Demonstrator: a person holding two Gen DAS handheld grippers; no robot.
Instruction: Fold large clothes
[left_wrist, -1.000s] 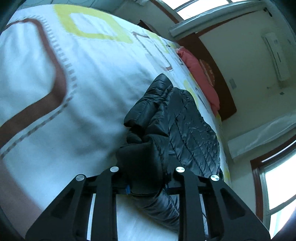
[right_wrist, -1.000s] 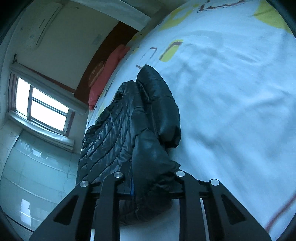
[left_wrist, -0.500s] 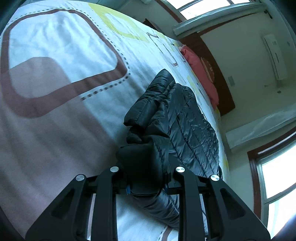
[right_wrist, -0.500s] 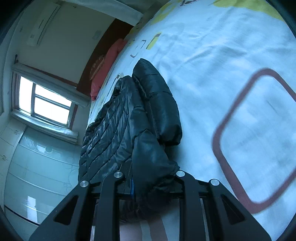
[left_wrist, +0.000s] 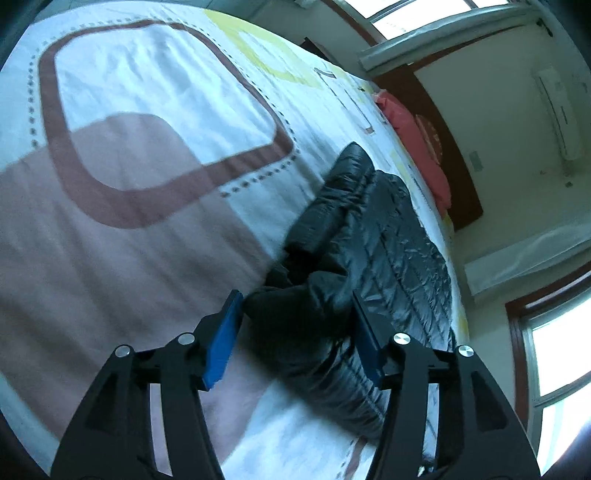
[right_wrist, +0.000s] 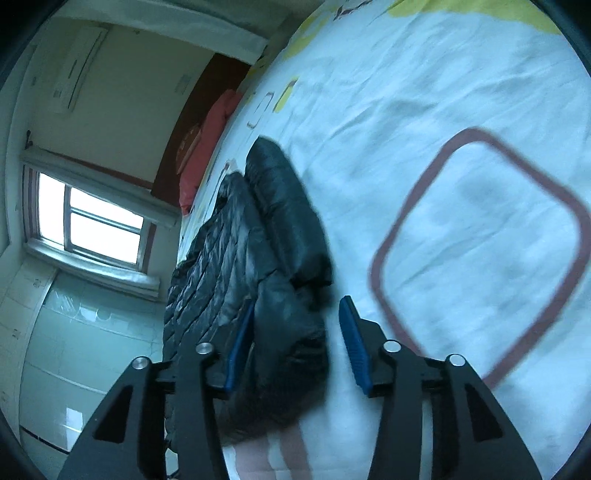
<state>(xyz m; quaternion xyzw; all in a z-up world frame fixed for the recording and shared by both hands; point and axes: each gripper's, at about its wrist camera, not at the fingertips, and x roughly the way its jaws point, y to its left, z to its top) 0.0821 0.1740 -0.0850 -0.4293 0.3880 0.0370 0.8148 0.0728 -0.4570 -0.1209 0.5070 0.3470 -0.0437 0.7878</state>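
Jacket (left_wrist: 388, 258) between open left gripper (left_wrist: 295, 339), near bedspread (left_wrist: 155, 122) edge.

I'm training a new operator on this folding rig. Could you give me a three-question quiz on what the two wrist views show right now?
1. True or false: the left tongs are clamped on the black puffer jacket.
2. The jacket lies on: A) a wooden floor B) a patterned bedspread C) a chair.
3. Fill in: the pillow by the headboard is ____ in colour.

Key: 1 false, both the left and right tongs stand open. 2 B. 3 red.
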